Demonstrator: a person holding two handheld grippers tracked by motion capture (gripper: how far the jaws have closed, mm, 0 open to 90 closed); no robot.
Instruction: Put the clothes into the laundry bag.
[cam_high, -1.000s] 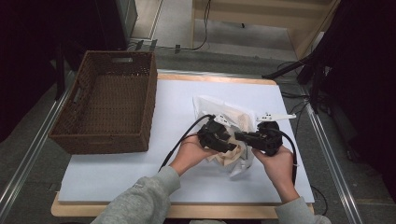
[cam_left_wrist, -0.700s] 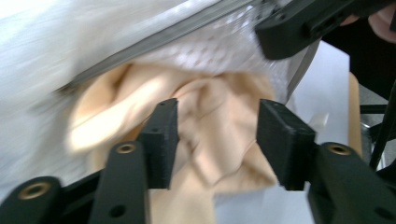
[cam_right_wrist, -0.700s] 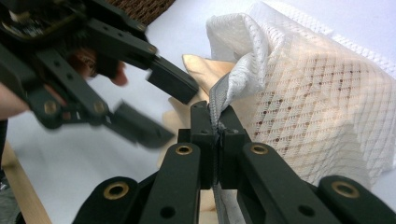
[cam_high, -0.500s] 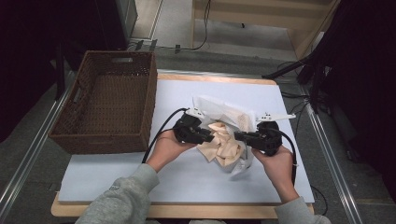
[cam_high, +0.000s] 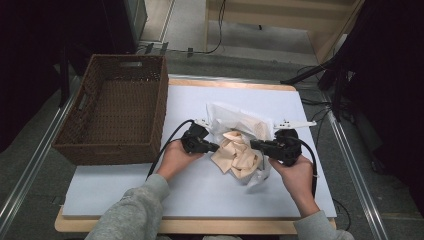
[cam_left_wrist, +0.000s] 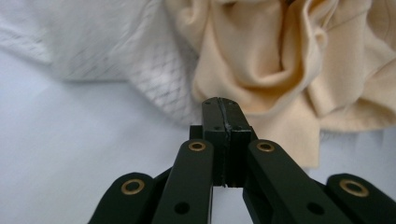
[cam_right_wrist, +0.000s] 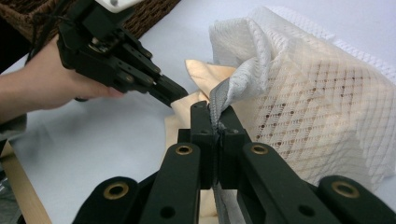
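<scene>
Basket: the brown wicker basket (cam_high: 112, 112) stands at the far left of the white table (cam_high: 125, 192); its corner also peeks into the right gripper view.
Left gripper: my left gripper (cam_high: 216, 147) (cam_left_wrist: 223, 103) has just been closing; its own view shows the jaws pressed together with nothing between them, tips just beside the cloth's left edge. Seen from the right gripper view (cam_right_wrist: 180, 94), its tip touches the cloth.
Cloth: the beige cloth (cam_high: 239, 155) (cam_left_wrist: 275, 60) (cam_right_wrist: 198, 74) lies crumpled mid-table, spilling from the bag toward me.
Mesh bag: the white mesh bag (cam_high: 240, 120) (cam_right_wrist: 308, 107) (cam_left_wrist: 116, 51) lies just behind and over the cloth.
Right gripper: my right gripper (cam_high: 254, 145) (cam_right_wrist: 215, 122) is clamped on the bag's grey hem, plain in its own view, unclear from above.
</scene>
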